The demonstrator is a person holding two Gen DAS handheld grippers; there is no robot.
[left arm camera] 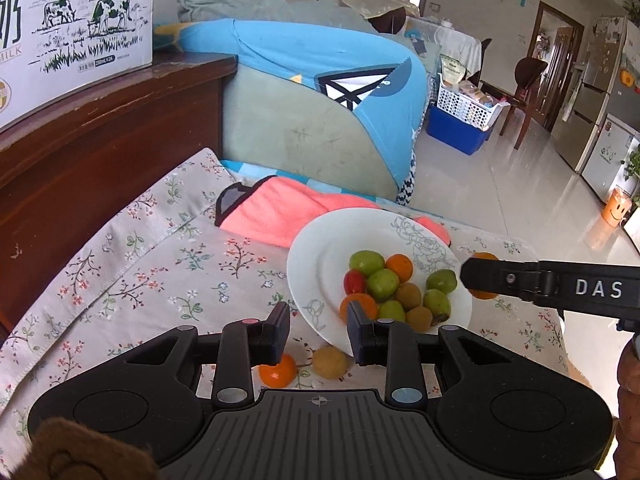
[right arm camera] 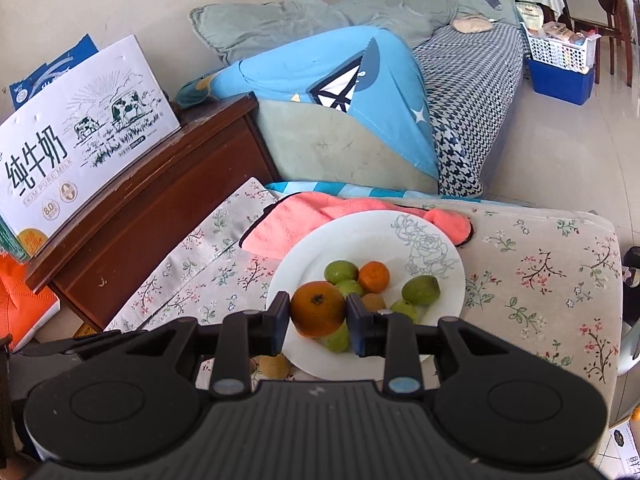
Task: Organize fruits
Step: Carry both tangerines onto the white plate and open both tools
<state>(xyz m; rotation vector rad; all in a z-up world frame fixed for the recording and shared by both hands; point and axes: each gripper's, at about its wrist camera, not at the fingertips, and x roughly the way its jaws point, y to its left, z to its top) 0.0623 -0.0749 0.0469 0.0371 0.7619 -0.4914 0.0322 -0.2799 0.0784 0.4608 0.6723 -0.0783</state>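
Gripping an orange (right arm camera: 319, 309), right hand-held gripper (right arm camera: 319, 322), above plate (right arm camera: 360, 236)

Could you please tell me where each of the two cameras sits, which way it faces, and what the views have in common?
Left wrist: on the left tool, angled down at the plate; nothing between its fingers; right tool enters at right, and a brown sleeve shows.
Right wrist: on the right tool, angled down over the plate; it grips a mandarin.
Shared: plate of fruit, floral cloth, pink towel, milk box.
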